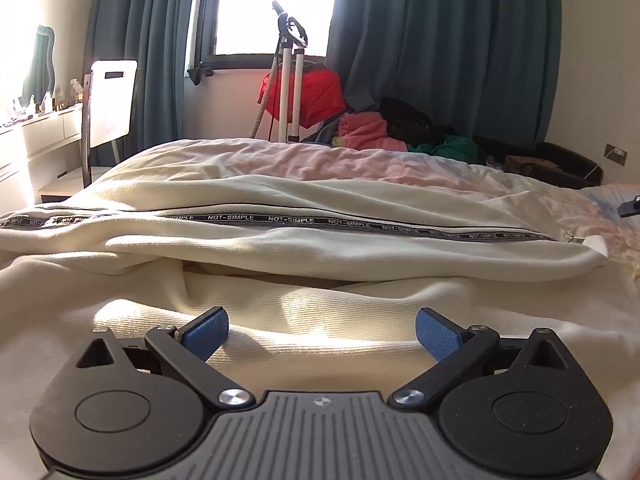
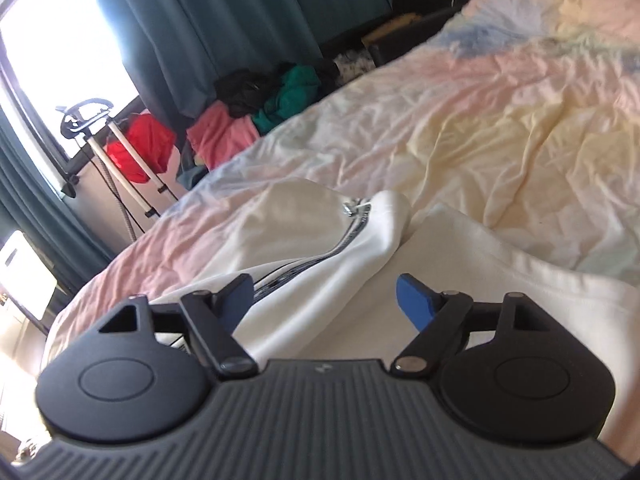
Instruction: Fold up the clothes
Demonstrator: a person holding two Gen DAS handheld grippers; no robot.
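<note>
Only left view shows jacket (image 1: 320,216) tape lettering; left gripper (image 1: 322,330) & right gripper (image 2: 324,300) both apart.

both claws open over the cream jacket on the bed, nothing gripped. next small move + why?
Probably close the right claw on the fabric fold lying between its fingers. Both claws are open and hold nothing; the cream jacket lies rumpled on the bed, its zipper tape running across. The left claw only hovers over flat cloth, with no edge yet between its fingers.
</note>
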